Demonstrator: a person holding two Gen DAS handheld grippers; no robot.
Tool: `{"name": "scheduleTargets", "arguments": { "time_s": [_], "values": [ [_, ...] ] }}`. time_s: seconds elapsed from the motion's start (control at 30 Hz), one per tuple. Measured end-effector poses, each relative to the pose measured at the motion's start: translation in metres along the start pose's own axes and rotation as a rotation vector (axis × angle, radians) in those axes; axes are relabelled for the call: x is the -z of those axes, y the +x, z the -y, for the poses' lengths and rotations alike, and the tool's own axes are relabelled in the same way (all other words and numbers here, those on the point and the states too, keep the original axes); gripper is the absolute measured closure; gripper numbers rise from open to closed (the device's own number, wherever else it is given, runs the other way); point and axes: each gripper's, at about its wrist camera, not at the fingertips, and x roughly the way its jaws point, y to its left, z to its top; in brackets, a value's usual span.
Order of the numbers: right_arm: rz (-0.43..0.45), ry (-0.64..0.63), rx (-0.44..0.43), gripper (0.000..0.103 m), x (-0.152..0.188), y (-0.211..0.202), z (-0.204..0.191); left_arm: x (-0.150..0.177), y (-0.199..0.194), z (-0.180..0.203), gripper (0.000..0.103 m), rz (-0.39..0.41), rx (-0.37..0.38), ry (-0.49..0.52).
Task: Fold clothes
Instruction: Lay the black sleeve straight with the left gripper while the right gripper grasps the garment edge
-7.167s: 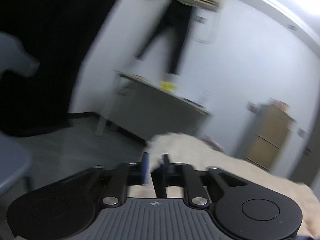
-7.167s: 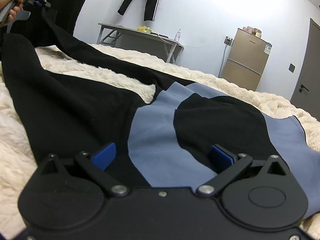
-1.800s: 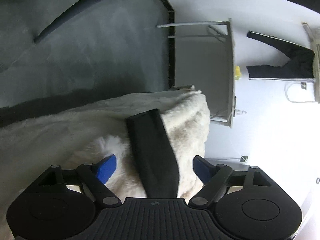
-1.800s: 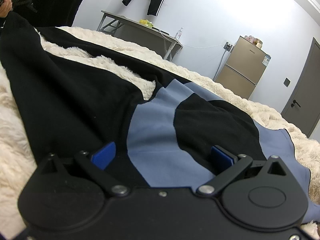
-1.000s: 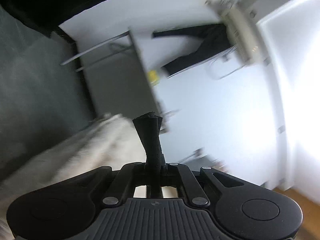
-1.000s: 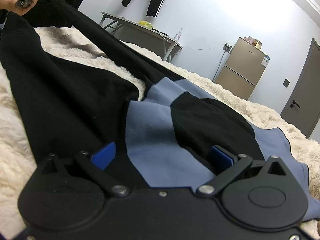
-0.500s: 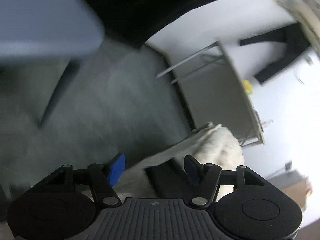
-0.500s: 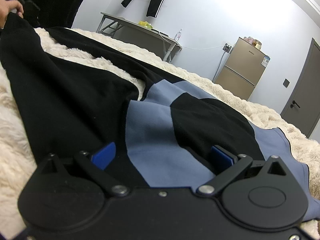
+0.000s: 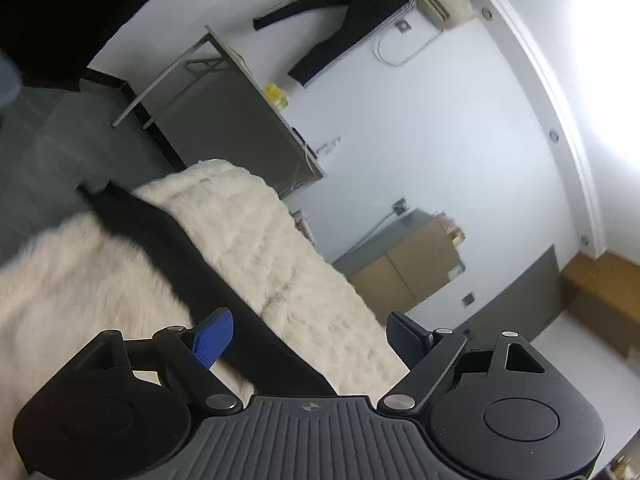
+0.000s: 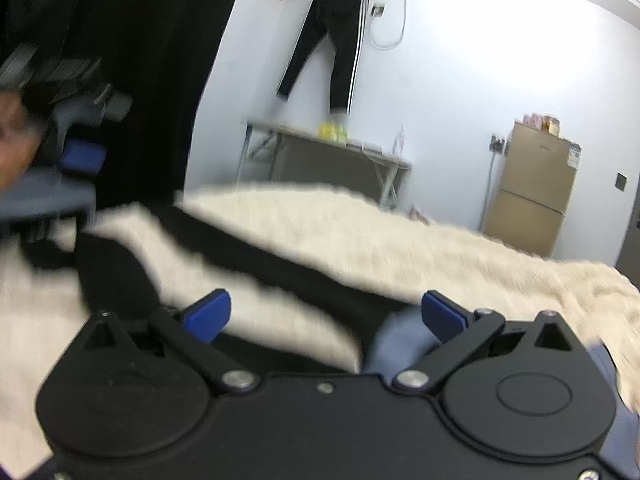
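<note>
The black sleeve lies straight toward the bed's far corner; folding is not started. Left gripper is opening, empty; right gripper is released.

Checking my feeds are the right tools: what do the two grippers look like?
Both match: the left gripper and right gripper have black linkage arms with silver pivot screws, round black side housings and textured blue pads. The left body is ribbed grey with a small crosshair mark.
</note>
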Motion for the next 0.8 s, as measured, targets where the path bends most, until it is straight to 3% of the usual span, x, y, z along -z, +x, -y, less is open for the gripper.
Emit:
{"name": "scheduleTargets", "arguments": {
  "time_s": [0.03,0.07,0.1,0.13,0.17,0.23,0.27,0.3,0.33,0.4,0.43,0.5,0.6,0.67,0.73,0.8],
  "values": [
    [-0.062,0.021,-0.022,0.021,-0.010,0.028,0.005,0.001,0.001,-0.003,0.024,-0.014,-0.006,-0.016],
    [-0.124,0.067,-0.050,0.045,-0.019,0.063,0.018,-0.003,0.002,-0.008,0.024,-0.018,-0.018,-0.023],
    [-0.141,0.084,-0.045,0.055,-0.020,0.077,0.025,-0.011,0.002,-0.013,0.024,0.005,-0.031,-0.025],
    [-0.187,0.106,0.000,0.071,-0.024,0.107,0.035,-0.014,0.001,-0.021,0.024,0.019,-0.037,-0.029],
    [-0.218,0.119,0.020,0.079,-0.026,0.124,0.040,-0.015,-0.001,-0.030,0.024,0.015,-0.036,-0.044],
    [-0.278,0.143,0.057,0.080,-0.030,0.157,0.047,-0.017,-0.004,-0.041,0.024,0.005,-0.021,-0.110],
    [-0.387,0.162,0.058,0.082,-0.024,0.179,0.046,-0.016,-0.009,-0.044,0.024,0.006,-0.004,-0.147],
    [-0.402,0.166,0.049,0.083,-0.021,0.181,0.045,-0.015,-0.014,-0.044,0.024,0.012,0.010,-0.168],
    [-0.539,0.140,-0.049,0.086,-0.006,0.192,0.030,-0.015,-0.017,-0.044,0.024,0.020,0.021,-0.179],
    [-0.588,0.052,-0.099,0.090,0.004,0.188,0.014,-0.014,-0.023,-0.045,0.024,0.032,0.039,-0.197],
    [-0.597,-0.002,-0.133,0.091,0.008,0.180,0.004,-0.015,-0.022,-0.044,0.024,0.026,0.042,-0.194],
    [-0.590,0.013,-0.191,0.090,0.008,0.162,0.002,-0.014,-0.020,-0.041,0.024,0.007,0.044,-0.186],
    [-0.506,0.057,-0.176,0.078,-0.008,0.160,0.017,-0.012,-0.017,-0.036,0.024,-0.029,0.044,-0.153],
    [-0.445,0.070,-0.110,0.053,-0.025,0.174,0.035,-0.011,-0.017,-0.034,0.024,-0.039,0.042,-0.141],
    [-0.436,0.090,-0.085,0.051,-0.035,0.191,0.054,-0.012,-0.016,-0.034,0.024,-0.041,0.041,-0.141],
    [-0.492,0.115,-0.105,0.051,-0.043,0.230,0.077,-0.013,-0.016,-0.036,0.024,-0.037,0.037,-0.152]
  ]
}}
